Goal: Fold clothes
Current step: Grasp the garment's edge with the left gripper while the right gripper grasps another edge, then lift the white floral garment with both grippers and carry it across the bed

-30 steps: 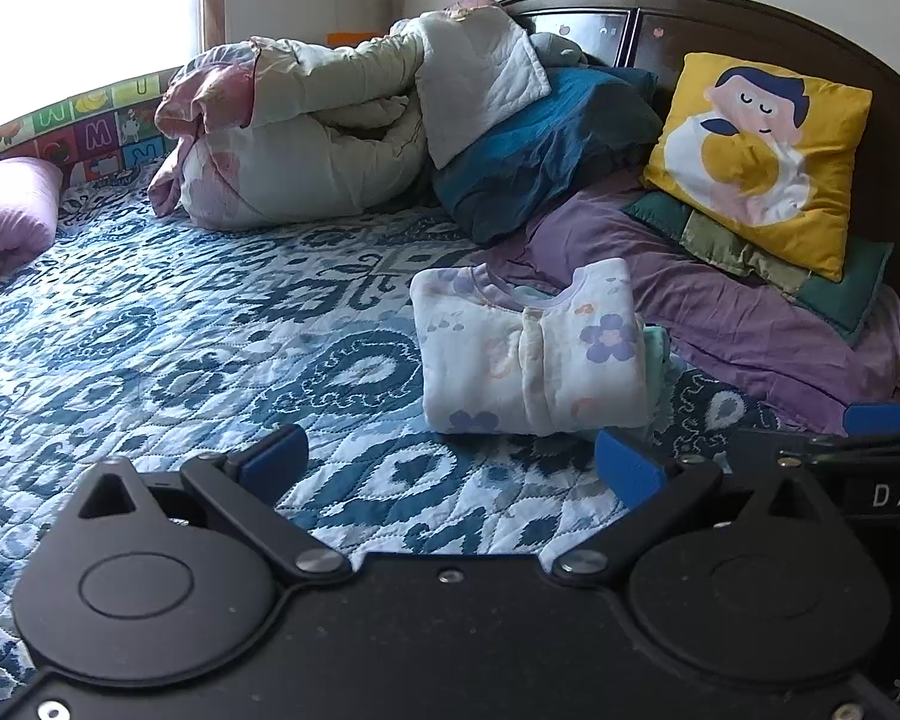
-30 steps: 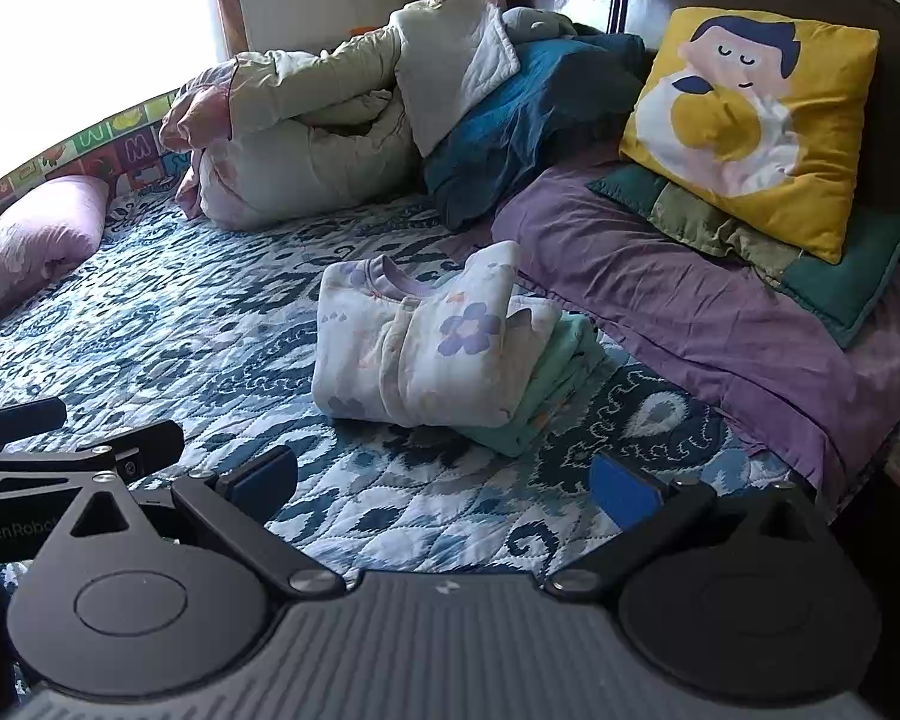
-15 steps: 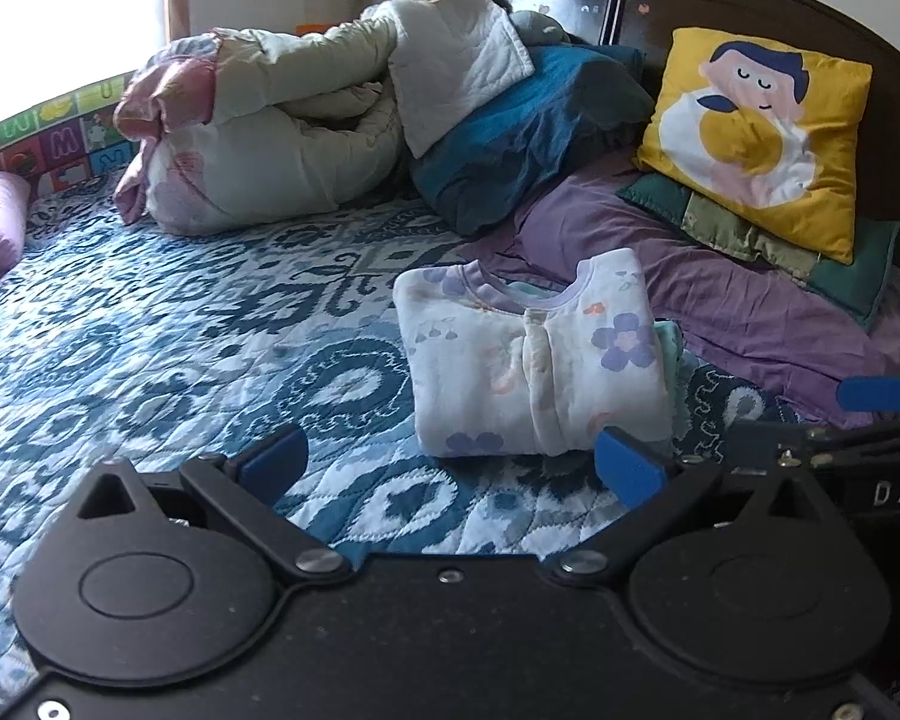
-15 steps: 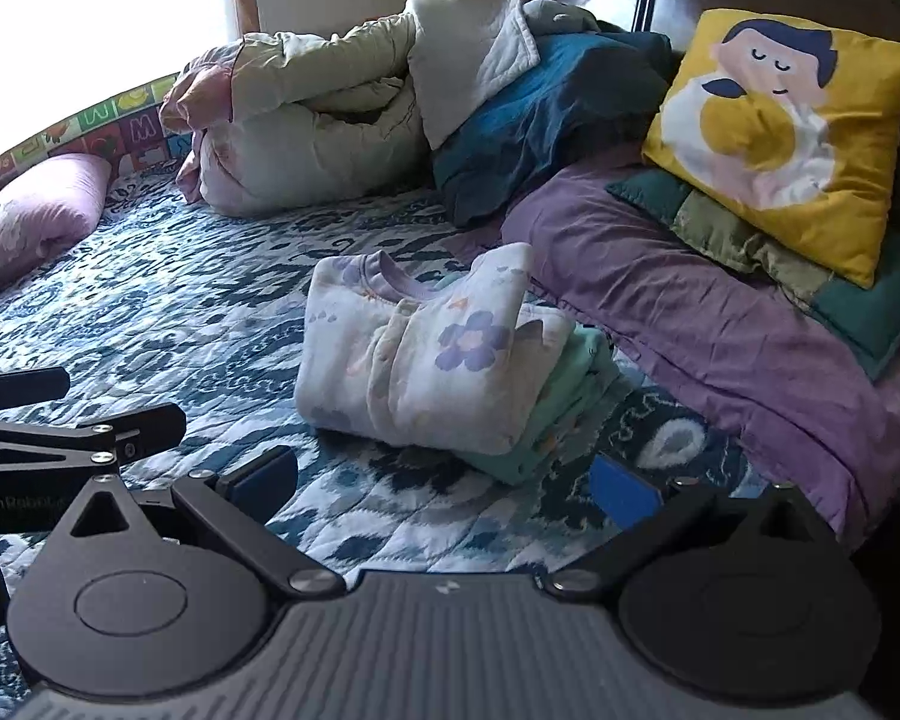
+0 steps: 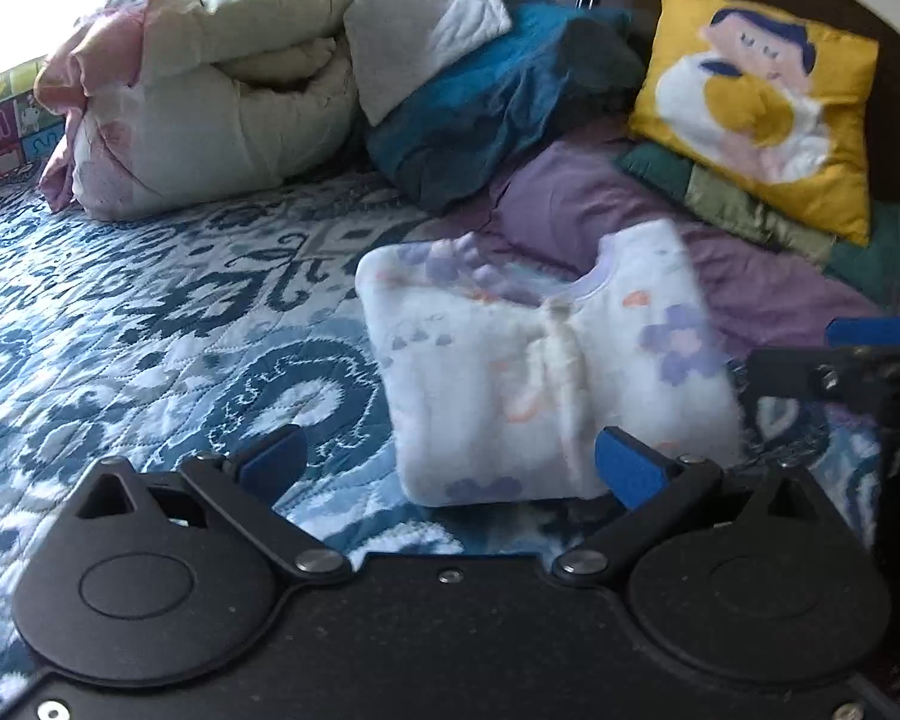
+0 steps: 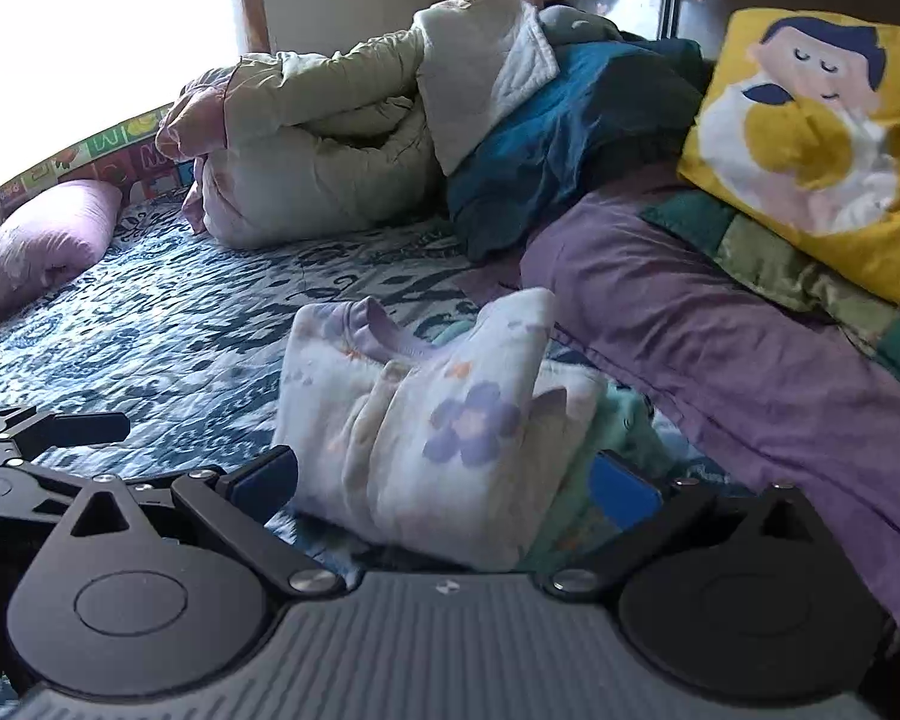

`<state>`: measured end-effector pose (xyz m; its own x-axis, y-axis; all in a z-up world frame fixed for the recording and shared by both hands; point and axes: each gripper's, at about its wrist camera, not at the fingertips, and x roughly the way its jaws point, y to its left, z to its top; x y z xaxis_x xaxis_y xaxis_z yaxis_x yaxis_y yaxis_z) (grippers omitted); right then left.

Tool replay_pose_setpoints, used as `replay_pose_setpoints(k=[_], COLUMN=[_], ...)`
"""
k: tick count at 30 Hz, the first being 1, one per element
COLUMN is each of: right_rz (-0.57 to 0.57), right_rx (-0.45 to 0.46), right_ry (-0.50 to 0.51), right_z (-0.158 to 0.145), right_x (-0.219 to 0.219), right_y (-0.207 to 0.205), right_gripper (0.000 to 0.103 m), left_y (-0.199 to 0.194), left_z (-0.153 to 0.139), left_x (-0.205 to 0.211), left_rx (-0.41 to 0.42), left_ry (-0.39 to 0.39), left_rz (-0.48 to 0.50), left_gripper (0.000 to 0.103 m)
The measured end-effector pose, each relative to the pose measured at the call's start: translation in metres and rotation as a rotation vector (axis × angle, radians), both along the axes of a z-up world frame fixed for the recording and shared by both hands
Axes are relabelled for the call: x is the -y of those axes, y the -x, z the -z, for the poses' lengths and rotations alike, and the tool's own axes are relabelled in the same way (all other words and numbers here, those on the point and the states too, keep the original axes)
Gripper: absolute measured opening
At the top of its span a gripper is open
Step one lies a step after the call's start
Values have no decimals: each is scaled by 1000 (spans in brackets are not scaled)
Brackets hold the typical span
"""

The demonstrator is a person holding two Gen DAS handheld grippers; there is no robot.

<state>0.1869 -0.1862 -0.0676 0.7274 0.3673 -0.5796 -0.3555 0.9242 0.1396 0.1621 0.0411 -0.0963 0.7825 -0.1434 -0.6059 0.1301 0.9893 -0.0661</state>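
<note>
Left wrist view: your left gripper (image 5: 447,465) hangs low over the blue-and-white patterned quilt (image 5: 150,324) with its jaws spread wide and nothing between them; the folded white fleece top with purple flowers (image 5: 546,378) lies just ahead, its near edge reaching in front of your right-hand blue pad (image 5: 627,468); the picture is smeared, so I cannot tell whether that pad touches the cloth; the other gripper's blue-tipped finger (image 5: 870,333) pokes in from the right, beside the bundle; keep yourself square to that near edge, and if you mean to press or lift, come in level so the central fold ridge does not spring apart.

Right wrist view: your right gripper (image 6: 444,483) is also wide open and empty, with the white top sitting between and just beyond the pads; it rests on a folded mint-green garment (image 6: 615,432), the two forming a small stack beside the purple sheet (image 6: 720,324); the upper right corner of the top stands up a bit; I'd say that is your job: nip that raised corner gently and lay it flat, without dragging the top off the green piece beneath; the yellow cartoon cushion (image 6: 822,138) is well clear.
</note>
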Motion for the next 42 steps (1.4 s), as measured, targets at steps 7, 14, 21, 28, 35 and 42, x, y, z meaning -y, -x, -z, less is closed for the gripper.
replay_pose_setpoints(k=[7, 14, 21, 28, 35, 42], right_rz=[33, 36, 15, -30, -61, -133], right_rx=[22, 44, 25, 55, 104, 196], right_ry=[35, 70, 84, 96, 42, -106], right_z=[22, 41, 53, 47, 7, -77], right_x=[-14, -25, -30, -40, -30, -20], right_y=[-29, -50, -62, -55, -28, 15], right_gripper=[103, 67, 56, 18, 15, 15], left_y=[-37, -69, -89, -68, -4, 81], left_z=[20, 43, 61, 38, -27, -127], left_x=[-20, -28, -28, -15, -10, -18], left_rx=[10, 16, -24, 12, 145, 316], left_ry=[133, 185, 277, 237, 224, 198], left_rz=[3, -8, 27, 55, 66, 39], left_gripper=[101, 86, 52, 10, 9, 8])
